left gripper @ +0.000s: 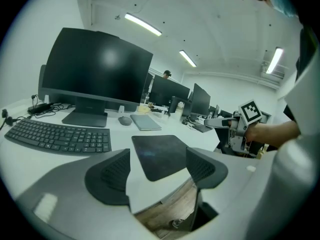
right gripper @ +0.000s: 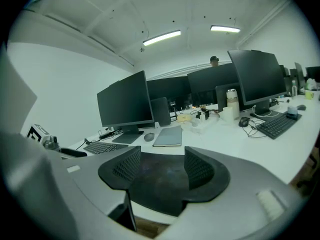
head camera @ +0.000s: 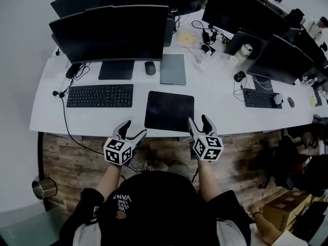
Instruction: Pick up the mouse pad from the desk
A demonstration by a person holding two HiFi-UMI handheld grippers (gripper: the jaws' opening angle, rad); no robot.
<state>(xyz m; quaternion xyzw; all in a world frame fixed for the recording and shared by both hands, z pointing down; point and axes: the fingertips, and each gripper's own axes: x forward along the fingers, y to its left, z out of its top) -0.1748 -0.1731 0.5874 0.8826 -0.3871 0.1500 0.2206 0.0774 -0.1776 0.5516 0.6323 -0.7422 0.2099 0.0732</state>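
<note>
The dark mouse pad (head camera: 169, 110) lies flat on the white desk (head camera: 220, 106), its near edge close to the desk's front edge. My left gripper (head camera: 132, 128) hovers open just off the desk front, beside the pad's near-left corner. My right gripper (head camera: 199, 121) is open at the pad's near-right corner. In the left gripper view the mouse pad (left gripper: 160, 154) shows between the open jaws of the left gripper (left gripper: 157, 169), with nothing held. The right gripper view has the mouse pad (right gripper: 162, 176) right under the open right gripper (right gripper: 161, 166).
A black keyboard (head camera: 100, 95) sits left of the pad, with a large monitor (head camera: 108, 32) behind it. A mouse (head camera: 149, 67) and a grey closed laptop (head camera: 172, 68) lie beyond the pad. A second keyboard (head camera: 259, 98), cables and more monitors stand to the right.
</note>
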